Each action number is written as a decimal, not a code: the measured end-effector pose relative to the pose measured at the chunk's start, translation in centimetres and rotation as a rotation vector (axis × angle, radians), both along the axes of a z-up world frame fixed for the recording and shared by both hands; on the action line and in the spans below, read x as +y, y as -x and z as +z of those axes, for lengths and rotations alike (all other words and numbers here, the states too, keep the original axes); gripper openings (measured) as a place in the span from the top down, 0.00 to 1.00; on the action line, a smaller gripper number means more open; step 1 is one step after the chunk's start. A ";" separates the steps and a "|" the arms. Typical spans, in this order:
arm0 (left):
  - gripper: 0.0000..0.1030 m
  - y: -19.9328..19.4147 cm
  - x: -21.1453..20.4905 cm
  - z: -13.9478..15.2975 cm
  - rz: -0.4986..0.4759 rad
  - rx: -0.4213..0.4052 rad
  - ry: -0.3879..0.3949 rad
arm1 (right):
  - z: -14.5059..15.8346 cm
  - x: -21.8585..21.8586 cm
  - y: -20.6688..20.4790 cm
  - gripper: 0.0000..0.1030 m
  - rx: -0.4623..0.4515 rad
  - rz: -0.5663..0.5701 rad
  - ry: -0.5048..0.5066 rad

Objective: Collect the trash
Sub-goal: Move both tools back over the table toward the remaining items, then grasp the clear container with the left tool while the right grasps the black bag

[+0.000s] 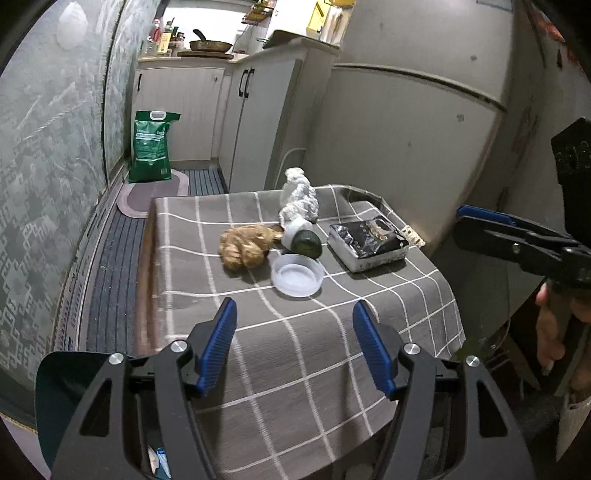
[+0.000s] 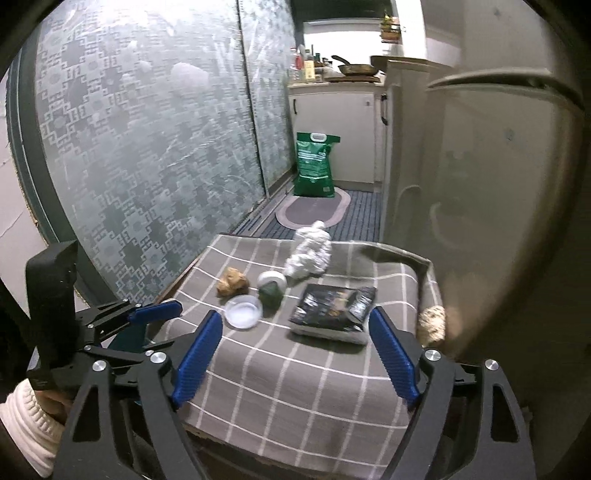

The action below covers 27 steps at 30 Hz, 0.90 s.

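Both hand-held grippers, left (image 1: pixel 291 347) and right (image 2: pixel 295 354), gape empty; fridge (image 2: pixel 498 221) blurs crumpled wrapper (image 2: pixel 431 325).

Near half of tablecloth (image 1: pixel 295 369) bare; trash cluster mid-table; fridge (image 1: pixel 406 122) crowds right edge.

No legible text anywhere. White print on the green sack (image 1: pixel 150 147) by the cabinets, too small and blurred to read in either view. Pale markings on the crumpled black packet (image 1: pixel 365 236) on the bench, unreadable. Labels on the bottles (image 1: pixel 166 35) on the far counter, also beyond reading. Yellow box (image 1: pixel 317 16) near the refrigerator top, showing no decipherable lettering.
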<state>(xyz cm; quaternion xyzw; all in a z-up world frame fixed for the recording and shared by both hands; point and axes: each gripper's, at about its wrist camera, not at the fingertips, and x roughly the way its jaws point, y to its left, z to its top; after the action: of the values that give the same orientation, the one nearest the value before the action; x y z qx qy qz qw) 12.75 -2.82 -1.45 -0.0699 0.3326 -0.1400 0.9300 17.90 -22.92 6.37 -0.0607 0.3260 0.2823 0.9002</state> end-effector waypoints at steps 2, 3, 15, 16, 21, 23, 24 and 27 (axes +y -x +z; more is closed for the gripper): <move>0.33 -0.4 -0.7 -0.1 0.010 0.005 -0.022 | -0.1 -0.7 -0.1 0.18 0.008 -0.010 -0.001; 0.33 -0.6 -0.9 -0.2 0.012 0.008 -0.023 | -0.2 -1.1 -0.1 0.18 0.012 -0.015 -0.002; 0.34 -3.3 -3.9 -0.9 0.108 0.059 -0.082 | -0.5 -3.8 -0.1 0.15 0.027 -0.050 -0.001; 0.34 -3.5 -4.0 -0.9 0.119 0.061 -0.092 | -0.5 -3.9 -0.1 0.15 0.028 -0.051 0.004; 0.40 -4.1 -4.4 -1.2 0.170 0.059 -0.124 | -1.2 -4.4 -0.2 0.15 0.039 -0.056 0.016; 0.46 -4.1 -4.2 -1.3 0.196 0.053 -0.127 | -1.6 -4.5 -0.5 0.15 0.046 -0.063 0.011; 0.51 -4.1 -4.2 -1.3 0.203 0.049 -0.130 | -1.8 -4.5 -0.5 0.15 0.048 -0.060 0.008; 0.59 -4.1 -4.0 -1.3 0.216 0.046 -0.131 | -2.4 -3.5 -0.5 0.13 0.053 -0.026 -0.002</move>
<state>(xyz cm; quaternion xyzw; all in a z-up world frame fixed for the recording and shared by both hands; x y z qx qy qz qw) 16.87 -6.77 -2.79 -0.0477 0.3526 -0.0155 0.9344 18.41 -26.37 4.00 -0.0481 0.3502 0.2724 0.8949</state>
